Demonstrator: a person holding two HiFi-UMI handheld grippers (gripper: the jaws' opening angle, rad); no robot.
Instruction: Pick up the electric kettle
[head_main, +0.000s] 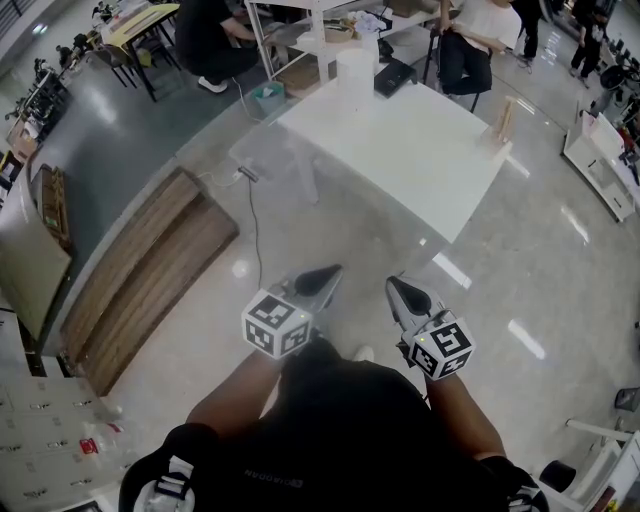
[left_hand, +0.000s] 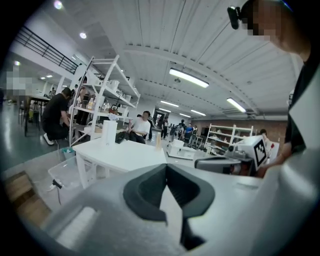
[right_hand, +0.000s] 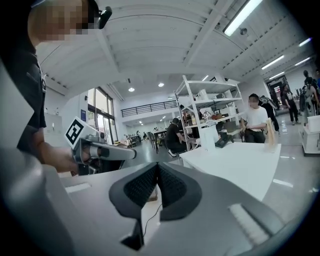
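Note:
The electric kettle (head_main: 352, 75) is a tall white cylinder standing at the far edge of a white table (head_main: 420, 160). It also shows small in the left gripper view as the kettle (left_hand: 109, 132) and in the right gripper view as the kettle (right_hand: 209, 137). My left gripper (head_main: 328, 272) and right gripper (head_main: 394, 284) are held side by side in front of my body, well short of the table and over the floor. The left gripper (left_hand: 166, 166) has its jaws shut with nothing between them. The right gripper (right_hand: 157, 165) is likewise shut and holds nothing.
Wooden boards (head_main: 150, 265) lie on the floor at the left. A clear plastic bin (head_main: 265, 155) stands by the table's near-left corner, with a cable (head_main: 254, 225) running across the floor. A wooden stand (head_main: 503, 125) sits on the table's right edge. People sit beyond the table near a white rack (left_hand: 102, 100).

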